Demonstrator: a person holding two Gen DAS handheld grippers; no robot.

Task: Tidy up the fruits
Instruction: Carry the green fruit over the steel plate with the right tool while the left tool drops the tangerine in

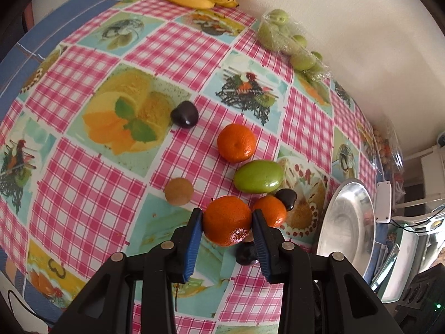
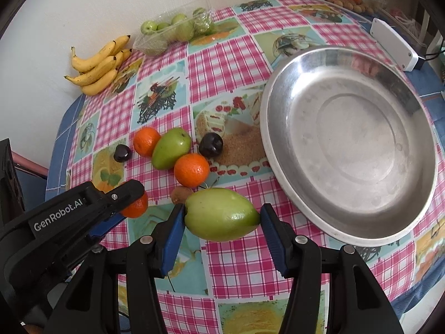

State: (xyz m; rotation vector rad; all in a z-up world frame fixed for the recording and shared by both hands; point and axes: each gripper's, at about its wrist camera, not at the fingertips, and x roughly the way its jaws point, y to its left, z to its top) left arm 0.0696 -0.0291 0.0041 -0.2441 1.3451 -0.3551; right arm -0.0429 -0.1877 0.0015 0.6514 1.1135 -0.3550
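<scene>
My left gripper (image 1: pixel 226 214) is shut on an orange (image 1: pixel 226 220), held a little above the tablecloth. In the right wrist view the left gripper (image 2: pixel 133 203) comes in from the left with that orange (image 2: pixel 136 208). My right gripper (image 2: pixel 222 208) is shut on a large green fruit (image 2: pixel 221 214), held beside the steel plate (image 2: pixel 347 144), which has nothing in it. On the cloth lie two more oranges (image 2: pixel 146 141) (image 2: pixel 192 169), another green fruit (image 2: pixel 171 151), dark plums (image 2: pixel 210 144) (image 2: pixel 122 153) and a brown kiwi (image 2: pixel 180 194).
Bananas (image 2: pixel 97 66) and a clear bag of small green fruits (image 2: pixel 178 27) lie at the wall side of the table. A white box (image 2: pixel 393 44) sits behind the plate. Another dark plum (image 1: pixel 246 253) lies under my left gripper.
</scene>
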